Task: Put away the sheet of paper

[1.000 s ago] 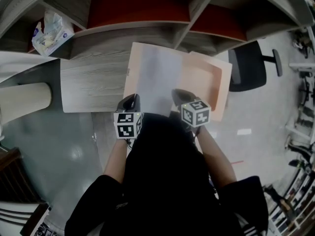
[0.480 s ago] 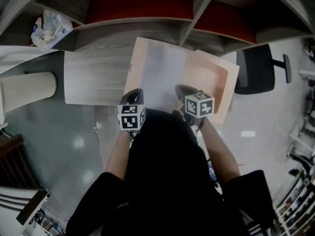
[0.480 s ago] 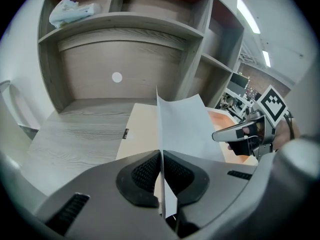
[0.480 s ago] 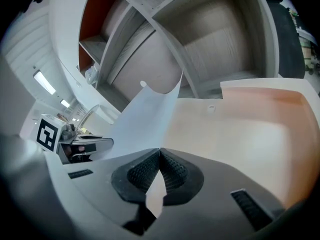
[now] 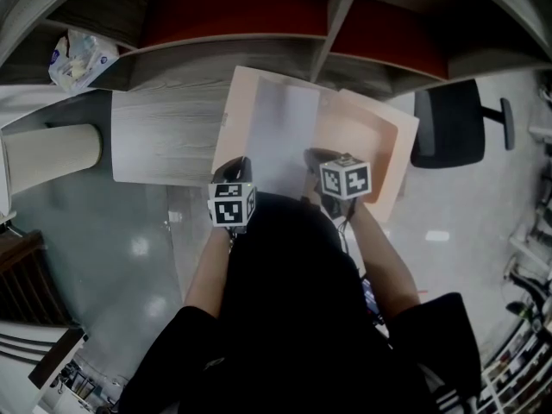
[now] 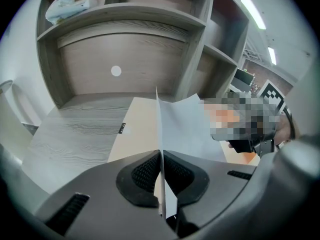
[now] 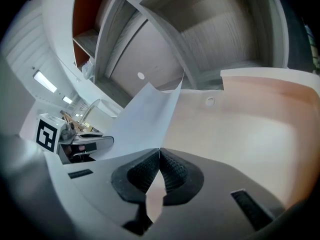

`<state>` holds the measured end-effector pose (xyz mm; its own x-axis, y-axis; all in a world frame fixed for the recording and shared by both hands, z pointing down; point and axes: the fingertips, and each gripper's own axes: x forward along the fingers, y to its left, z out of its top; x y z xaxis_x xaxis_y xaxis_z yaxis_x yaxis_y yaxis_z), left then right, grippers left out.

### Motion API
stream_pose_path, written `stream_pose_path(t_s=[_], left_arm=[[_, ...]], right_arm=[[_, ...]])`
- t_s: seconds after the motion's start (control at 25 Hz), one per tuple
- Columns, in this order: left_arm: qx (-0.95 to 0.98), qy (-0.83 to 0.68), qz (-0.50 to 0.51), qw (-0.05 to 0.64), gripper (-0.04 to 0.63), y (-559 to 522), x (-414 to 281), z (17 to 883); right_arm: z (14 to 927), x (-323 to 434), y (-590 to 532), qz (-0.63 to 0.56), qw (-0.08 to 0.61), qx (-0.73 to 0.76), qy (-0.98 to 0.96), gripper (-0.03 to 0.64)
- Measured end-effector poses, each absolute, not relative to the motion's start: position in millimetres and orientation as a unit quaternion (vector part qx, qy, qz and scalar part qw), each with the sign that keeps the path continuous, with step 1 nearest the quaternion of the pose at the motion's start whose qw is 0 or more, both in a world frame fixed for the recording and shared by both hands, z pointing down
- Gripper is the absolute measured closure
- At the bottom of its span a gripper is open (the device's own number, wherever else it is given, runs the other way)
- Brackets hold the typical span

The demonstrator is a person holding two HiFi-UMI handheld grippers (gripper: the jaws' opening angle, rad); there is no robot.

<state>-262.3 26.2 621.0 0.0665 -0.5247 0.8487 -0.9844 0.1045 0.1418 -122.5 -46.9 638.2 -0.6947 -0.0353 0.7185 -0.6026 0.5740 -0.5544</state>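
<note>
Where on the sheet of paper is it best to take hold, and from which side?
By its near edge, one grip toward each corner, coming from the person's side. The sheet of paper is thin and limp, so two spread grips likely keep it flat over the tray. The left gripper and right gripper are shut on that edge.

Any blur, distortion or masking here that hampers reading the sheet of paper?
Head view: fisheye bows the shelves, and the sheet of paper looks soft, washed out. Left gripper view: a mosaic patch masks the area right of the sheet. Right gripper view: dark corners, sheet crisp.
</note>
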Motion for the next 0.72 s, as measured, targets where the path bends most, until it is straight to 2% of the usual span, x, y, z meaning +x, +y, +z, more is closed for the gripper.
stream_pose_path(t_s=[0.72], left_arm=[[0.596,-0.624,0.294,0.411,0.549,7.1,-250.2,632.0]], right_arm=[[658.2,-102.5,-61.5,0.46,0.334,0.196,-0.799,0.6]])
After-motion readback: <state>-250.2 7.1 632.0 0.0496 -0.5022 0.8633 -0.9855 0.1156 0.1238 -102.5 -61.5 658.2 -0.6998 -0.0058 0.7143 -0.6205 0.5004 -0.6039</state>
